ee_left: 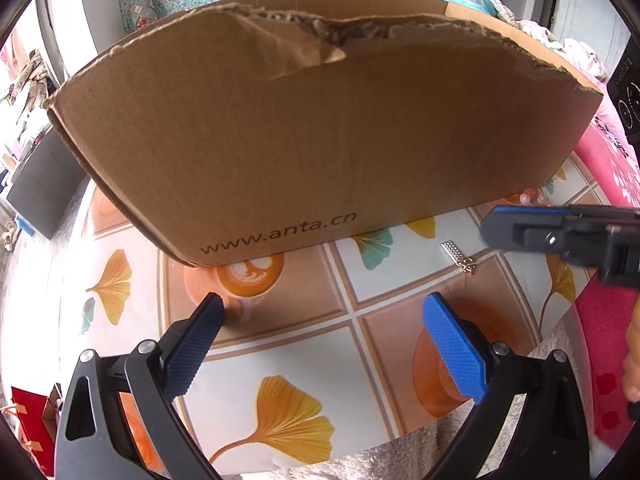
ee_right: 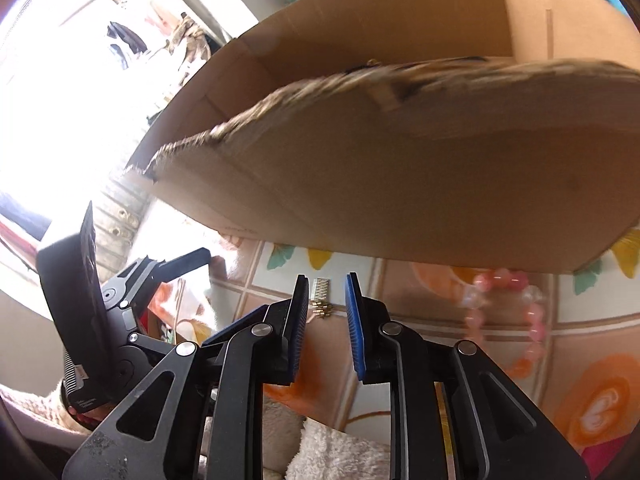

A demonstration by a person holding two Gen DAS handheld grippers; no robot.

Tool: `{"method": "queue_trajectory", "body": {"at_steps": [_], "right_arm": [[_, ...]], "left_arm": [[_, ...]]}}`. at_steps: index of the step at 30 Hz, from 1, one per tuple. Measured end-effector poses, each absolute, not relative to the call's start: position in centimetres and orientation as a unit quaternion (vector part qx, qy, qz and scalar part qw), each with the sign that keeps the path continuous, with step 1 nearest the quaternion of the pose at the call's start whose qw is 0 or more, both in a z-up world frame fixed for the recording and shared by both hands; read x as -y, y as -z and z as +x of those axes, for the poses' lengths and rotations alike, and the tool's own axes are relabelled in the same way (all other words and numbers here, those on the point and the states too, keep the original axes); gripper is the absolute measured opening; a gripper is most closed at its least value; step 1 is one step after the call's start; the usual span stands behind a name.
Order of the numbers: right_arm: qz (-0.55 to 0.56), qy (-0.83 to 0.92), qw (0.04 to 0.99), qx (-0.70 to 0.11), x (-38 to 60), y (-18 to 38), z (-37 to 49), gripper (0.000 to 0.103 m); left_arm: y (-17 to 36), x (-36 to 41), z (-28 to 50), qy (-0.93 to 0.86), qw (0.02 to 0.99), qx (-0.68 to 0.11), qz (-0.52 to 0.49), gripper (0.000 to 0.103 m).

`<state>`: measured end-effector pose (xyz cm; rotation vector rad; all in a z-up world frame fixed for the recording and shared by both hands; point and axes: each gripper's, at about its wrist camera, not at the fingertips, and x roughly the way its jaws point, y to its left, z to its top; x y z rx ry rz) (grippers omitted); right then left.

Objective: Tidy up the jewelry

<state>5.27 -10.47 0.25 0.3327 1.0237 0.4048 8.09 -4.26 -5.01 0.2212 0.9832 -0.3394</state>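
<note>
The right gripper [ee_right: 327, 300] has its blue-padded jaws parted by a narrow gap with nothing clamped; through the gap, at centre frame in the right wrist view, a small silver and gold metal watch-band piece [ee_right: 321, 298] lies on the tablecloth beyond the tips. The left gripper [ee_left: 324, 312] stands wide open and empty over the ginkgo-leaf and coffee-cup patterned tablecloth [ee_left: 280, 364], in the lower half of the left wrist view. There the same piece lies at right of centre, just below the other gripper's blue pad. A pink and clear beaded bracelet [ee_right: 508, 312] lies at the right of the right wrist view, near the foot of the large brown cardboard box with a torn top edge [ee_left: 320, 140], which fills the upper half of both views. A white fluffy cloth [ee_right: 328, 452] shows at the bottom.
</note>
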Motion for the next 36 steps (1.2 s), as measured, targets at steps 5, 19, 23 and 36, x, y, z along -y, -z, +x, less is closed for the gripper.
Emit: {"method": "queue_trajectory", "body": {"at_steps": [5,19,23,36], "right_arm": [[0.166,-0.179,0.842,-0.481,11.2,0.1,4.3,0.028],[0.183,-0.177,0.851,-0.459,15.6,-0.5,1.9,0.028],[0.183,-0.174,0.854,-0.456,16.0,-0.3,1.6,0.028],[0.181,-0.161,0.857,-0.456,15.3,-0.2,1.7,0.028]], "left_arm": [[4.1,3.5,7.7,0.206,0.873,-0.434,0.078,0.097],[3.5,7.2,7.3,0.330,0.847,-0.404,0.104,0.034],[4.7,9.4,7.4,0.315,0.847,-0.409,0.129,0.016],[4.8,10.5,7.3,0.295,0.856,-0.393,0.161,0.004]]}}
